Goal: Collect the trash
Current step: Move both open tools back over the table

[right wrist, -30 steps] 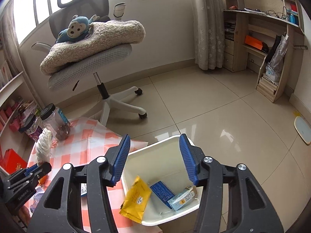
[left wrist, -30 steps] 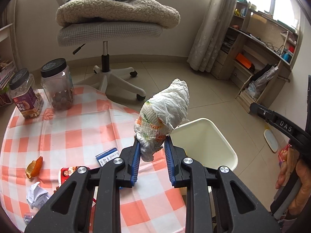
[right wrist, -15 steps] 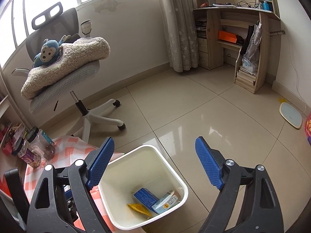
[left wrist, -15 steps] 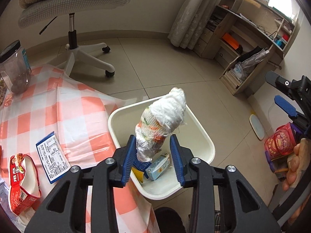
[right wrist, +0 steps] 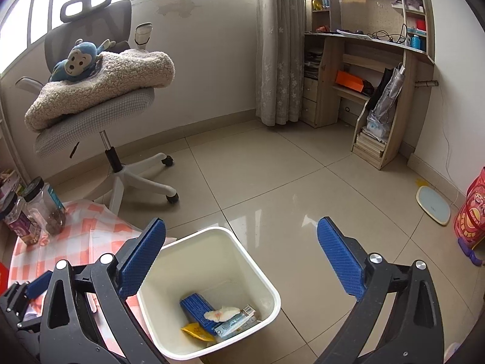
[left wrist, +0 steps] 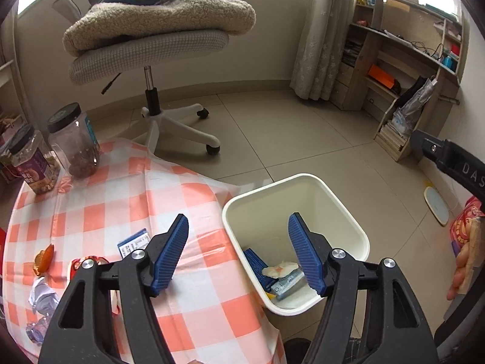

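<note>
Above white bin, left gripper now spread wide, empty; crumpled wrapper released, lying at bin bottom at 6 o'clock. Right gripper wide open, empty. More trash on checkered table at 8 o'clock.

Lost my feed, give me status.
Left gripper open, right gripper open. Crumpled wrapper inside bin. More trash on table. Nothing blocking.

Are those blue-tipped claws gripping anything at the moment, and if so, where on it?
Nothing is held. The left gripper and right gripper are both open and empty; the crumpled white wrapper lies inside the cream plastic bin.
</note>
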A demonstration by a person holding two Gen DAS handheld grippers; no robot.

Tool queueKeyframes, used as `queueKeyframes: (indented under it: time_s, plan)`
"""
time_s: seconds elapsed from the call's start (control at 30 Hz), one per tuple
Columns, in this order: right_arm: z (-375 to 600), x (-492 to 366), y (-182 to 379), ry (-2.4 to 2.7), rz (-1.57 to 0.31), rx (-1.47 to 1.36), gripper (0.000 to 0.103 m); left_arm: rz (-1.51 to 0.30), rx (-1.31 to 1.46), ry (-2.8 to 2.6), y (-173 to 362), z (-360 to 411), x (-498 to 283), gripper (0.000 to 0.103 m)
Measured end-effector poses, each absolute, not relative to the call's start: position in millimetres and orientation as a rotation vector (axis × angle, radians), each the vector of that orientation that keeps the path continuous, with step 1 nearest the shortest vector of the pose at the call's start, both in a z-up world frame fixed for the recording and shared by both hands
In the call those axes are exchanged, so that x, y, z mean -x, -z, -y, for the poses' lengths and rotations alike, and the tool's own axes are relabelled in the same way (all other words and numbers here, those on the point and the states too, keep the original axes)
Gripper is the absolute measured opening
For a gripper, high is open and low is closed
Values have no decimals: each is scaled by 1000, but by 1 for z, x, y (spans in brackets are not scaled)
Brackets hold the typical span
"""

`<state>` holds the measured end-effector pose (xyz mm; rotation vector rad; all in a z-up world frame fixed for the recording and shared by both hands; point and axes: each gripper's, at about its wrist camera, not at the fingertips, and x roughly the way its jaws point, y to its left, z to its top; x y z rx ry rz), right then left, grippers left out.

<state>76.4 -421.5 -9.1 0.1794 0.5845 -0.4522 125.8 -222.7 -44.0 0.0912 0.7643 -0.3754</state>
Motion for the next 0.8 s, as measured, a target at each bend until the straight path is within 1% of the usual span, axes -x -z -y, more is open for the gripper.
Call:
queueKeyframes:
  time_s: [0.07,0.1,0.2,0.3,0.57,0.8]
  plan:
    - [410,-78,13,449,-593,-161,96,-702,-97,317,35,210,-119,86]
    - [404,-78,14,443,-596,-154,96,-670,-100,286,31,204,-115,88]
    - [384,-77,15,419,-583,-128,96,-602,-112,196,22,185,-106,89]
    - [363,-75,14,392,-559,-98,96,-577,-91,144,19,167,-101,90]
    - [311,-74,13,333,-526,4,96,-588,-56,40,24,123,-99,91]
    - [277,-84,17,264,-551,39,96,-605,-40,-8,26,89,-99,91]
